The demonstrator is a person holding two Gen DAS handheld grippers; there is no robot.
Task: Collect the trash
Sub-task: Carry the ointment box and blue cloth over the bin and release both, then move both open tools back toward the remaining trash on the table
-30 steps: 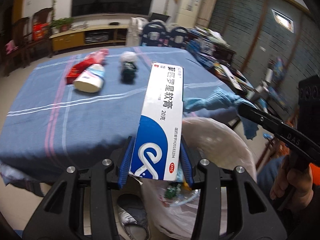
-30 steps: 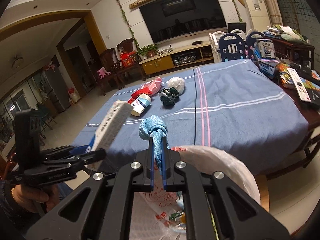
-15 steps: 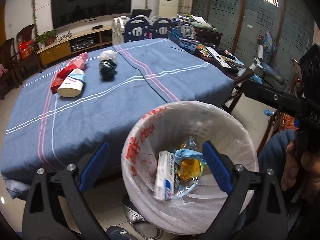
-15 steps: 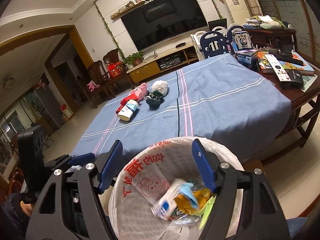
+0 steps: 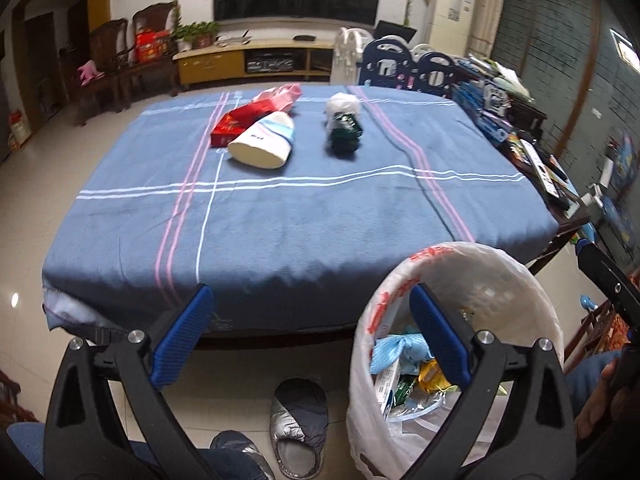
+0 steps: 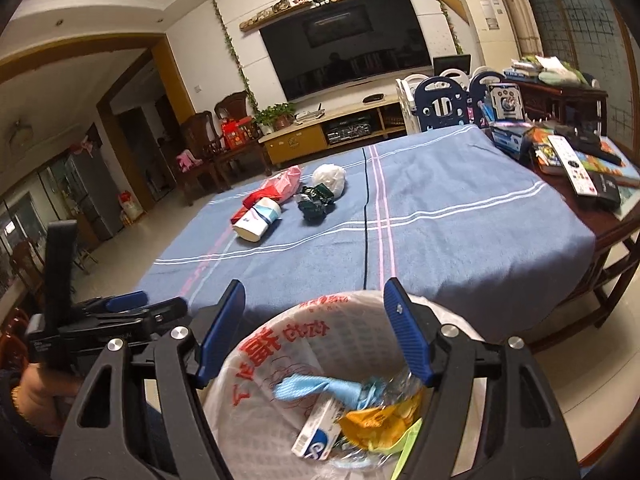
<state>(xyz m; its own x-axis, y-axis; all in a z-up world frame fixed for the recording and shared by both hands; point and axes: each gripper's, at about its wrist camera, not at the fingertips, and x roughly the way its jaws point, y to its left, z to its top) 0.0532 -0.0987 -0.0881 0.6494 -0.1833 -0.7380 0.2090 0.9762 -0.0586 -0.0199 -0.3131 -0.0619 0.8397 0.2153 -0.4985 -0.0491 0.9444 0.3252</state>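
Note:
A bin lined with a white bag (image 5: 460, 246) (image 6: 256, 344) stands at the table's near edge. In it lie a blue and white box (image 6: 316, 436) (image 5: 390, 384) and a knotted blue cloth (image 6: 316, 386) (image 5: 394, 346) among other scraps. My right gripper (image 6: 315, 285) hangs open over the bin, holding nothing. My left gripper (image 5: 309, 292) is left of the bin, its jaws opening, with nothing between them. Far across the blue tablecloth (image 5: 320, 216) lie a paper cup (image 5: 264, 142) (image 6: 258, 220), a red packet (image 5: 234, 124), a pink bag (image 5: 280, 96), a white crumpled bag (image 5: 342, 104) and a dark green wrapper (image 5: 344, 134) (image 6: 316, 200).
A grey slipper (image 5: 298, 420) sits on the floor under the table's near edge. Remotes and books (image 6: 572, 164) cover the table's bare right end. A TV cabinet (image 6: 320, 132) and wooden chairs (image 6: 208, 140) stand beyond the table.
Both grippers have opened. The box left the left gripper and the blue cloth left the right one; both now lie in the bin. The left gripper then swung left of the bin.

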